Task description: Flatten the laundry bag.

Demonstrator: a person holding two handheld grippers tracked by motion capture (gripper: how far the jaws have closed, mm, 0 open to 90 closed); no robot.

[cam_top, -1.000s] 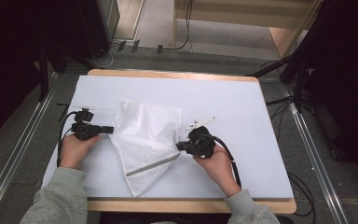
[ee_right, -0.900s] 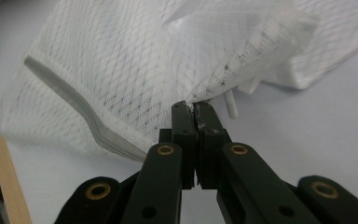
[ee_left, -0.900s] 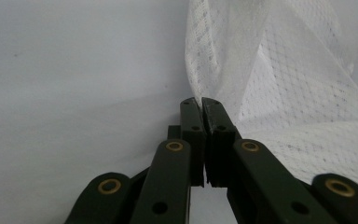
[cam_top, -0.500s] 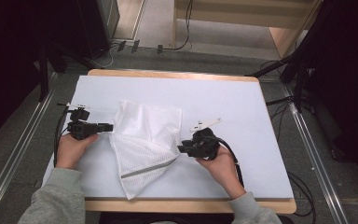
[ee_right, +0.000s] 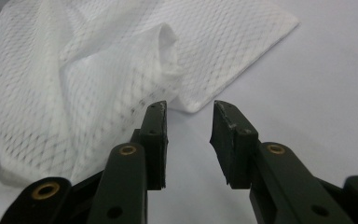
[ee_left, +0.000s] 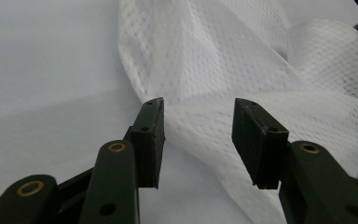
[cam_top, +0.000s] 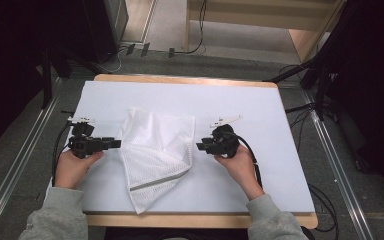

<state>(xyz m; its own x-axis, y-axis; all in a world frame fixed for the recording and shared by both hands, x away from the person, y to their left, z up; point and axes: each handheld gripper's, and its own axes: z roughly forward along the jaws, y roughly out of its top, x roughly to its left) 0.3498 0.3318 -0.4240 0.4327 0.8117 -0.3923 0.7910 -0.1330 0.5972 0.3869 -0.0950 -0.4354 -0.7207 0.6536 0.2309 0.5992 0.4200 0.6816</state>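
Note:
A white mesh bag (cam_top: 156, 150) lies crumpled on the white table top (cam_top: 260, 115), with a grey zip strip along its lower part. My left gripper (cam_top: 115, 144) sits just off the bag's left edge; its jaws have just been opening and stand apart, nothing pinched between them. In the left gripper view (ee_left: 198, 140) the mesh (ee_left: 242, 70) lies beyond and under the jaws. My right gripper (cam_top: 201, 146) is at the bag's right edge, jaws apart after just opening. In the right gripper view (ee_right: 189, 140) the bag's corner (ee_right: 205, 60) lies just ahead, untouched.
The table's wooden rim (cam_top: 190, 80) runs along the far side, and cables (cam_top: 300, 107) trail off its right side. Metal rails (cam_top: 25, 155) flank the table on the floor. Bare white surface lies right of the right hand.
Both grippers let go of the bag and drew apart, left one leftward, right one rightward. The bag has settled flatter on the table.

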